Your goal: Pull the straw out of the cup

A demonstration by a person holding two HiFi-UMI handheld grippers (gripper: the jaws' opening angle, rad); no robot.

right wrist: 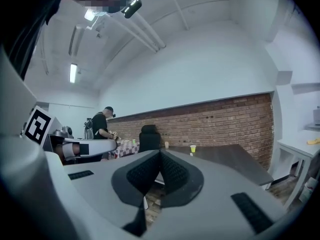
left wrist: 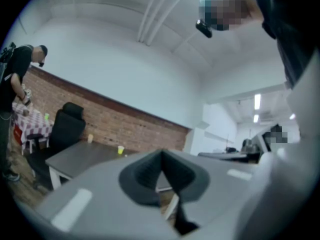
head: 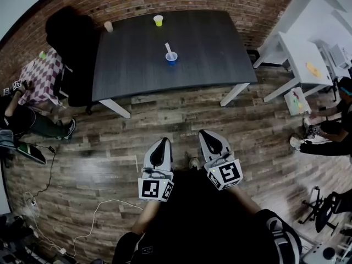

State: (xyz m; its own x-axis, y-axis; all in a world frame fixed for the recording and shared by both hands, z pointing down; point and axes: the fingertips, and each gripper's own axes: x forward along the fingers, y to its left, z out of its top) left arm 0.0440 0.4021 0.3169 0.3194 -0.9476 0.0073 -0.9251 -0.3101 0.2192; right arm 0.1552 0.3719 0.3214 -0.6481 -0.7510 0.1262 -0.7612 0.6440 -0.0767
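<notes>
A blue cup [head: 171, 57] with a white straw [head: 168, 48] leaning in it stands near the middle of the dark table [head: 137, 65] in the head view. Both grippers are held low over the floor, well short of the table. My left gripper [head: 159, 147] is shut, its dark pads [left wrist: 150, 171] meeting with nothing between them. My right gripper [head: 212, 141] is shut too, its pads [right wrist: 172, 173] pressed together and empty. The blue cup is hidden behind the jaws in both gripper views.
A yellow cup [head: 158, 20] and a pale cup [head: 108, 26] stand at the table's far edge. A black office chair [head: 71, 37] is at its left end. White tables [head: 308, 59] stand to the right. People sit on the floor at left [head: 27, 120] and right [head: 330, 131]. Cables [head: 93, 219] trail across the floor.
</notes>
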